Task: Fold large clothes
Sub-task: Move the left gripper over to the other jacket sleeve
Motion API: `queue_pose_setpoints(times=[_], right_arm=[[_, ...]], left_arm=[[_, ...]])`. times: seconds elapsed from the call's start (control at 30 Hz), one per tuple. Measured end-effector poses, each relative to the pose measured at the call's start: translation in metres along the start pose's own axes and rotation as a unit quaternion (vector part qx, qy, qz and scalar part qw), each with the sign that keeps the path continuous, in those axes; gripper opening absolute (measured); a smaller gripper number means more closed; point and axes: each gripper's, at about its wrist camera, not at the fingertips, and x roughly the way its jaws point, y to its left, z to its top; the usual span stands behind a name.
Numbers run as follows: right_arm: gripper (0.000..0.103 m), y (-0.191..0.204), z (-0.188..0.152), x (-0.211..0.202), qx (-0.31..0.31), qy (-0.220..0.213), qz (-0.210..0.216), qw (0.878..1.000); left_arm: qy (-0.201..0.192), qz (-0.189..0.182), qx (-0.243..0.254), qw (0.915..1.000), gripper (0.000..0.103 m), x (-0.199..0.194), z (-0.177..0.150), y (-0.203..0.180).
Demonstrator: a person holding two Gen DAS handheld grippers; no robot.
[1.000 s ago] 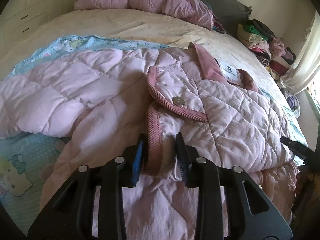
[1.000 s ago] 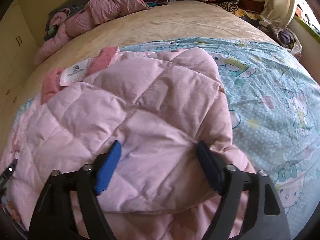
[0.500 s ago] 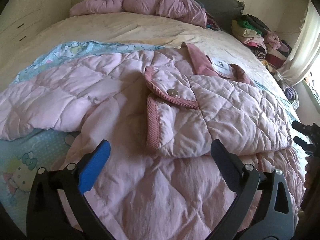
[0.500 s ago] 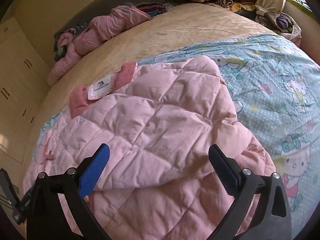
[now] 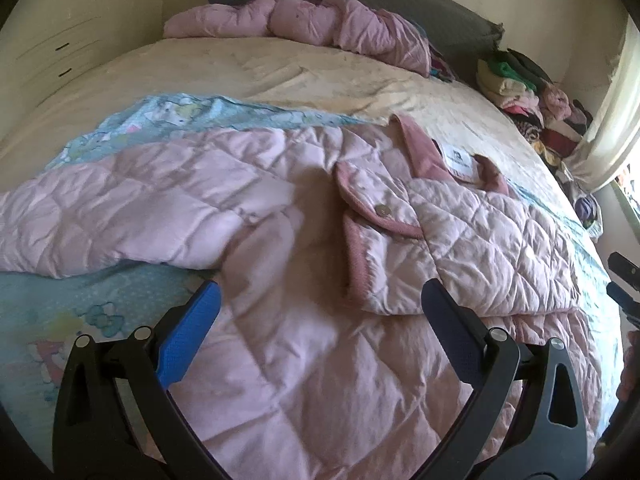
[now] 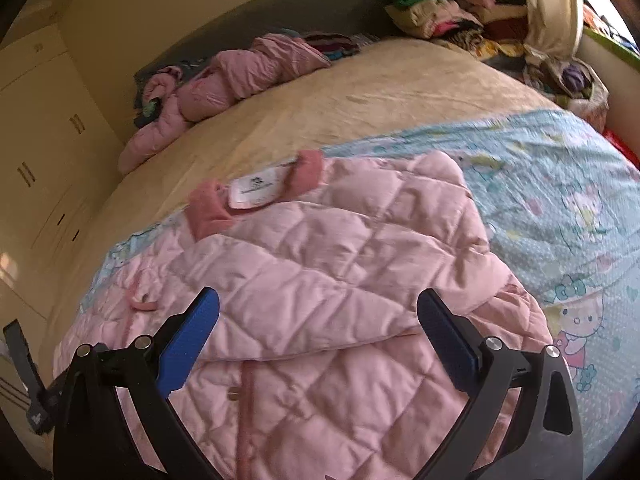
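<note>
A pink quilted jacket (image 5: 280,232) lies spread on the bed, its right front panel (image 5: 472,240) folded inward over the body, with a darker pink corduroy collar and a white label (image 5: 458,160). One sleeve (image 5: 100,216) stretches out to the left. My left gripper (image 5: 320,320) hovers open above the jacket's lower half, nothing between its blue pads. In the right wrist view the same jacket (image 6: 340,280) shows its folded panel and label (image 6: 254,192). My right gripper (image 6: 318,328) hangs open above the fold's edge, holding nothing.
The jacket rests on a light blue cartoon-print sheet (image 6: 560,208) over a cream bedcover (image 5: 240,68). Another pink padded garment (image 5: 320,24) lies by the dark headboard. Folded clothes (image 5: 520,84) pile at the far right beside a curtain. Cream wardrobes (image 6: 36,152) stand left.
The left gripper let go of the jacket's corduroy front edge and opened wide. Both grippers lifted and drew back from the jacket, which stayed lying folded on the bed.
</note>
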Motion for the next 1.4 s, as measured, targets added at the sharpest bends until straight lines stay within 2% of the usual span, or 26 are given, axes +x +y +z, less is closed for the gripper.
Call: queue_pose_setpoints(times=[0.63,1.0,1.4], right_arm=[[0.099,0.108,0.001,-0.017,-0.067,-0.025,0.067,0.995],[0.099,0.174,-0.009,-0.001,-0.112,-0.008,0.109,0.988],[0.099,0.243,-0.036,0.025,-0.168,0.022,0.145,0.975]], left_arm=[[-0.029,0.051,-0.083,0.9948,0.094,-0.03,0.016,0.078],[-0.036,0.076,-0.133,0.9876,0.094,-0.04,0.017,0.125],[-0.046,0.109,-0.189,0.9749,0.094,-0.05,0.013,0.175]])
